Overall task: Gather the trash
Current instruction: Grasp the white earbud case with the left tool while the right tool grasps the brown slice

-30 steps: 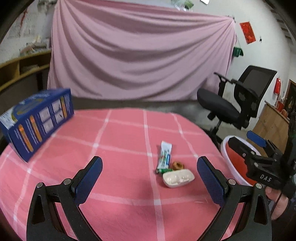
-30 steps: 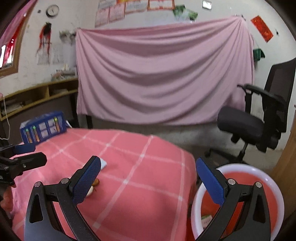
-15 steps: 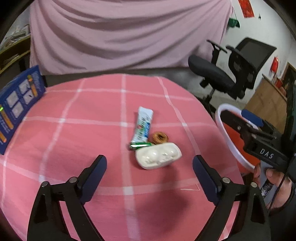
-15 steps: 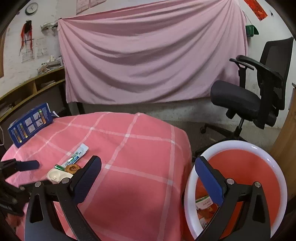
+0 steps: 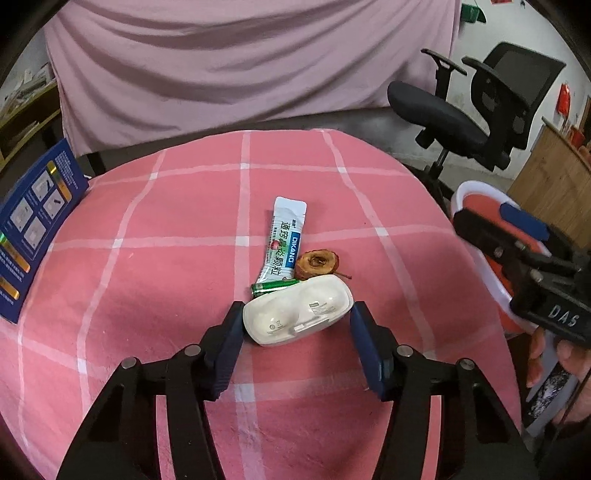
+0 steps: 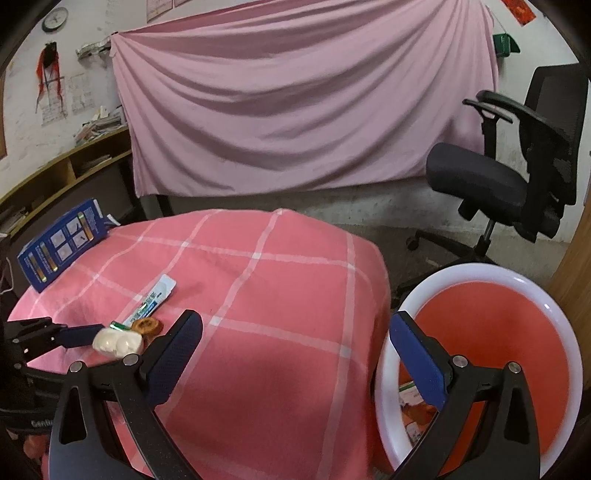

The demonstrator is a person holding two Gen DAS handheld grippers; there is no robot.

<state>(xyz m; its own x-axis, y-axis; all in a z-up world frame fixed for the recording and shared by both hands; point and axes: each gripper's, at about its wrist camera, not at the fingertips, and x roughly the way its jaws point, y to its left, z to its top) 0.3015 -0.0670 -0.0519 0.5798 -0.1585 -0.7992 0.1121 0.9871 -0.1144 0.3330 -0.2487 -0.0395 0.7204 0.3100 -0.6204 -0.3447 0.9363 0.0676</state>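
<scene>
Pink checked tablecloth (image 5: 177, 266) is carrying the white plastic case (image 5: 297, 314), its long axis running left to right.
Left gripper (image 5: 297, 325) is closing around its ends, pads not yet pressing; right gripper (image 6: 291, 343) is hanging spread, farther off, beside the red bin (image 6: 480, 332).

I am looking into a makeshift room of a home or small office. A pink sheet (image 6: 303, 107) is hanging across the back wall as a backdrop, a black office chair (image 6: 517, 166) is standing on a bare concrete floor (image 6: 369, 218), wooden shelves (image 6: 55, 173) are holding stacked papers, and a wall clock (image 6: 54, 18) is hanging above. A pink checked cloth (image 5: 184, 229) is covering the table.
</scene>
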